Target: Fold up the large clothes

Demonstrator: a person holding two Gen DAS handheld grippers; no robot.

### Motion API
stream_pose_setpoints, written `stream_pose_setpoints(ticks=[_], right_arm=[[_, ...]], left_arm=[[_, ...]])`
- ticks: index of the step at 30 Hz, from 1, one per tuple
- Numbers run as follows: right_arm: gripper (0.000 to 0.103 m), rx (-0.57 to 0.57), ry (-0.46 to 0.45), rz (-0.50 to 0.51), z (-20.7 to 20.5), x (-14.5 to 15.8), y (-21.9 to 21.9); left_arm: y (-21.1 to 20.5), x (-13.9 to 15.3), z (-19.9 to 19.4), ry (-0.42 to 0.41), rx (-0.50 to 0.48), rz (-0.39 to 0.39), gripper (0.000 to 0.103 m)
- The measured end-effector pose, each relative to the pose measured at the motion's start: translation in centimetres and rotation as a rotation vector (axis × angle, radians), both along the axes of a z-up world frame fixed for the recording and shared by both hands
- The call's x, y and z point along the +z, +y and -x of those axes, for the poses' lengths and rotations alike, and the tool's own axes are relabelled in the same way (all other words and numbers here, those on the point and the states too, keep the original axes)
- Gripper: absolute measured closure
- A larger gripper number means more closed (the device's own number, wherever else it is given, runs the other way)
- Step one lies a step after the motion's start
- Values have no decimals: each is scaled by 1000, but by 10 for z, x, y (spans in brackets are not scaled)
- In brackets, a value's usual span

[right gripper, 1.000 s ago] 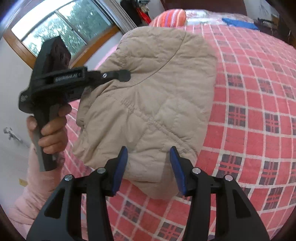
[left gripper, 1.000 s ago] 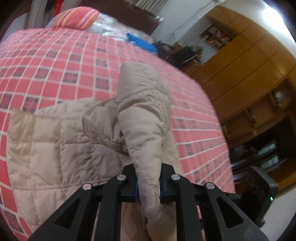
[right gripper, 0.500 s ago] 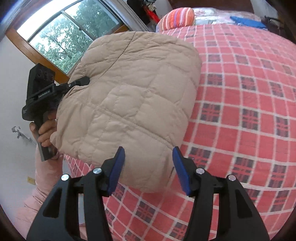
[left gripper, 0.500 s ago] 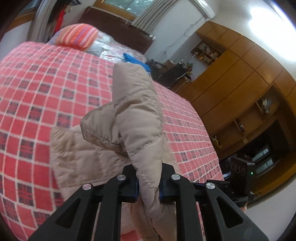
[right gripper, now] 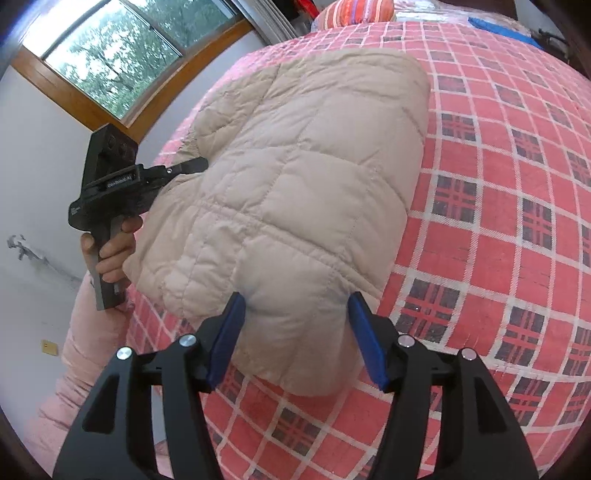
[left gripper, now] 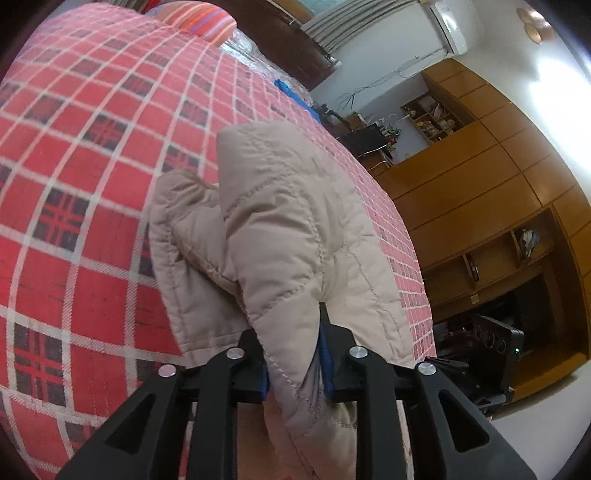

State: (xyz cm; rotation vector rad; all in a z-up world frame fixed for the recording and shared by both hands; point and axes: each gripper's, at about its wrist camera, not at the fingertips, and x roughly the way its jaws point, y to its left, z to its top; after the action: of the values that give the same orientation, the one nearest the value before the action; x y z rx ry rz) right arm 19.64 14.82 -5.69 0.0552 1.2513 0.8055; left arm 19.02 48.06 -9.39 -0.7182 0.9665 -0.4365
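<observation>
The left tool (left gripper: 293, 360) is still pinching a fold of the beige quilted jacket (right gripper: 295, 192), now drawn closer to the bed (right gripper: 498, 221) edge, so the fold is nearly squared. The right tool (right gripper: 295, 339) is spreading wide around the jacket's near corner. Ahead, a striped pillow (right gripper: 354, 9) is lying clear.

A bed under a red checked bedspread (right gripper: 498, 221) fills both views. A striped orange pillow (left gripper: 199, 20) lies at 11 o'clock in the left view. Wooden cabinets (left gripper: 498, 192) stand at 3 o'clock there, an air conditioner (left gripper: 448, 22) at 1 o'clock. A wood-framed window (right gripper: 110, 51) shows trees at 10 o'clock in the right view.
</observation>
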Motion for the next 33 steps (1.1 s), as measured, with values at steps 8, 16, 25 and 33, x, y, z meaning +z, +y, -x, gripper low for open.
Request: stream_pose_setpoints(ticks=[8,16,25,33], right_arm=[[43,-16,-15,29,2,-1,6],[43,-24,-22,43,6,2,11],[43,-32,-22,49,10,6,13],[43,6,-5,-10,18,15,11]], left_arm=[[17,18,41,16,67,3,47],[-22,40,109,-16,-27,37,43],[-33,12,94,66,-28,71,84],[0,31,125,-28,11,53,93]])
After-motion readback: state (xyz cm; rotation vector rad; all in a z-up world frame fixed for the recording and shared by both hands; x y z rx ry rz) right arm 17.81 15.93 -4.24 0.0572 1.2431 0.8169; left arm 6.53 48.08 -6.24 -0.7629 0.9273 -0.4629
